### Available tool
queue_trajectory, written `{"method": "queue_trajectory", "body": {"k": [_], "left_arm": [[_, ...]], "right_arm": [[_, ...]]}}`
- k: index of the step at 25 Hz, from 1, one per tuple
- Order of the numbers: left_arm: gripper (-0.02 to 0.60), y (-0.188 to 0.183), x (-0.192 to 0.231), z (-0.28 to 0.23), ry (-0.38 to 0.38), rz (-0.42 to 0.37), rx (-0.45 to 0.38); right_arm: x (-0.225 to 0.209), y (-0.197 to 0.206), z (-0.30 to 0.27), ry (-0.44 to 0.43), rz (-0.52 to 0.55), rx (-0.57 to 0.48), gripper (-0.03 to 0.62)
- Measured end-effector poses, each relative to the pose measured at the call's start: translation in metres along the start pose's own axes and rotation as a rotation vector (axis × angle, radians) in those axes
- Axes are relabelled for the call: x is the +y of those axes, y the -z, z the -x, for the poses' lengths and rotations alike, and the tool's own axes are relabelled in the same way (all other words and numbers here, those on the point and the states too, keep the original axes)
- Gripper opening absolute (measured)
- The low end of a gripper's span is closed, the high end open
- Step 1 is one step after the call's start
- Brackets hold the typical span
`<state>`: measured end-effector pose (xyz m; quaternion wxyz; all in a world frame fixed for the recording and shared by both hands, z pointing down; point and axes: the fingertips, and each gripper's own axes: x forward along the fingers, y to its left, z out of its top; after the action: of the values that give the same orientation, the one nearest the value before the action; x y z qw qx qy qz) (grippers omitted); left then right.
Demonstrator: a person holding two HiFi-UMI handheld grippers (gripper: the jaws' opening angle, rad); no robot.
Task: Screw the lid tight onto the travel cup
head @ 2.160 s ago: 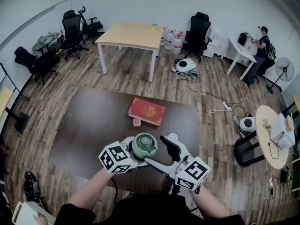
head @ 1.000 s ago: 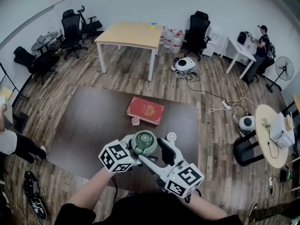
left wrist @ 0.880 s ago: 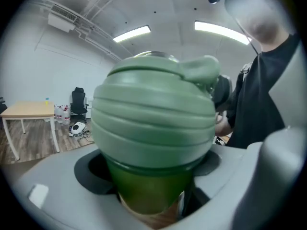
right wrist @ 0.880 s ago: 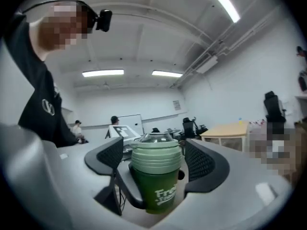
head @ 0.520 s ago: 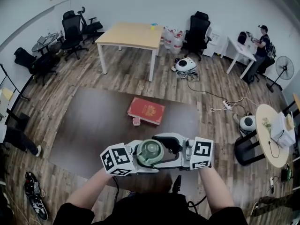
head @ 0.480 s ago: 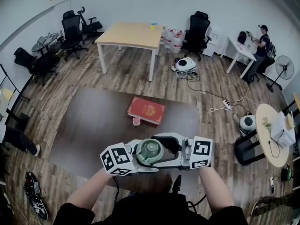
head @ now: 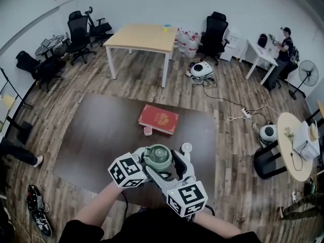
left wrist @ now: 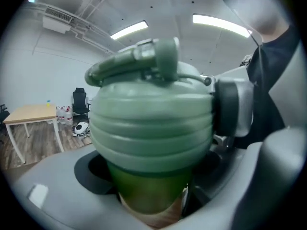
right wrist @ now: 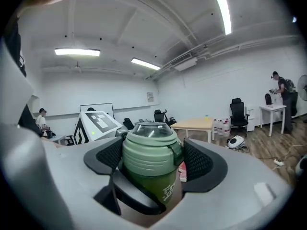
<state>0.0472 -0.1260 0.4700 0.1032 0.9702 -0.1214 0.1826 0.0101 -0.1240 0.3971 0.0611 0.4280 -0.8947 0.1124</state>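
Observation:
The green travel cup (left wrist: 144, 186) stands upright over the near edge of the dark table (head: 101, 135). Its ribbed, paler green lid (head: 158, 157) with a flip cap sits on top. My left gripper (head: 147, 166) comes in from the left and is shut on the cup's body (right wrist: 160, 188) below the lid. My right gripper (right wrist: 149, 155) reaches in from the near right. Its black mesh pads (right wrist: 196, 159) sit against both sides of the lid (right wrist: 151, 150), and its jaws have just been closing on it. The cup's base is hidden.
A red book (head: 158, 119) lies mid-table with a small pink object (head: 147, 131) beside it. A small white round piece (head: 186, 147) rests just right of the cup. Beyond the table are a wooden desk (head: 142, 37), office chairs and floor cables.
My right gripper has swung from the cup's right side round to its near side, still at the lid. The left gripper and the cup have stayed nearly in place.

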Motion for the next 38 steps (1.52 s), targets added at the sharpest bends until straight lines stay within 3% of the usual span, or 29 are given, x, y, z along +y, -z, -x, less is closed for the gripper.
{"method": "queue_trajectory", "body": {"k": [3,7,12,16,18,20,22,25,29,31,34,38], "left_arm": [[0.411,-0.003,0.001,0.003,0.011,0.013,-0.017],[0.411,-0.009,-0.001,0.01,0.059,0.052,-0.056],[0.411,-0.011,-0.019,0.014,0.146,0.048,-0.049],[0.411,-0.01,-0.033,0.011,0.186,0.018,-0.029],[0.411,-0.013,-0.032,0.011,0.187,0.02,-0.037],[0.411,-0.017,-0.026,0.012,0.165,0.031,-0.049],[0.411,-0.018,-0.017,0.014,0.12,0.036,-0.049],[0.411,-0.012,0.0,0.019,0.025,0.027,-0.036],[0.411,-0.002,0.018,0.011,-0.078,0.031,-0.005],[0.411,0.001,0.018,0.008,-0.097,0.032,-0.004],[0.411,-0.001,0.017,0.008,-0.095,0.026,-0.01],[0.411,-0.01,0.013,0.011,-0.028,0.064,-0.056]], "right_arm": [[0.003,-0.004,0.0,-0.07,0.03,-0.018,0.41],[0.011,-0.018,0.014,-0.338,0.096,-0.086,0.413],[-0.008,-0.018,0.025,-0.668,0.125,-0.046,0.413],[-0.008,-0.008,0.027,-0.88,0.091,-0.004,0.409],[-0.003,-0.011,0.028,-0.943,0.046,-0.014,0.37],[-0.002,-0.016,0.025,-0.916,0.013,-0.036,0.347],[0.0,-0.019,0.02,-0.806,0.016,-0.05,0.342],[0.005,-0.017,0.01,-0.553,0.038,-0.052,0.339],[0.001,-0.004,0.0,-0.11,-0.036,0.001,0.339],[0.002,0.0,0.001,0.01,-0.042,0.03,0.339],[0.003,-0.001,0.002,-0.011,-0.023,0.051,0.341],[0.003,-0.013,0.007,-0.218,0.022,-0.013,0.342]]}}
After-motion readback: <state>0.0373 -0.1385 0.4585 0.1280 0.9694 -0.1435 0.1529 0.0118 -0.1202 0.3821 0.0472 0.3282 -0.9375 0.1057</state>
